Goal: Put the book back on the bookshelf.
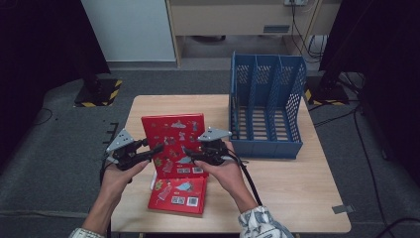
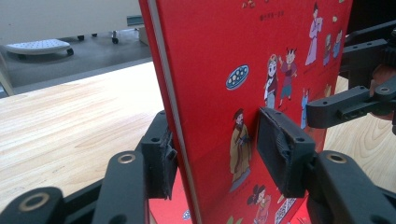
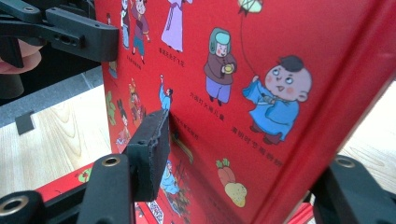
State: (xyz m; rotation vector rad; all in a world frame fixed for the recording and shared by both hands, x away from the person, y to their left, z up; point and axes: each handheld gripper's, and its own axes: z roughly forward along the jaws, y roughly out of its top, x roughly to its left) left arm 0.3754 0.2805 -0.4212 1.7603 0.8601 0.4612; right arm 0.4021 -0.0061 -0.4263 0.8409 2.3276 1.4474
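Observation:
A red picture book point(image 1: 173, 134) stands tilted upright over the wooden table point(image 1: 297, 188), held from both sides. My left gripper point(image 1: 157, 148) is shut on its left edge. In the left gripper view the pads point(image 2: 161, 158) press the spine side and the cover of the book point(image 2: 224, 56). My right gripper point(image 1: 187, 153) is shut on the right edge. One pad point(image 3: 152, 140) lies flat on the cover of the book point(image 3: 280, 37), and the other jaw sits behind its edge. A second red book point(image 1: 178, 193) lies flat beneath.
A blue slotted file rack point(image 1: 267, 99) stands at the table's back right, its compartments holding nothing. A small grey strip of tape point(image 1: 343, 208) lies near the front right corner. Dark floor and cables surround the table.

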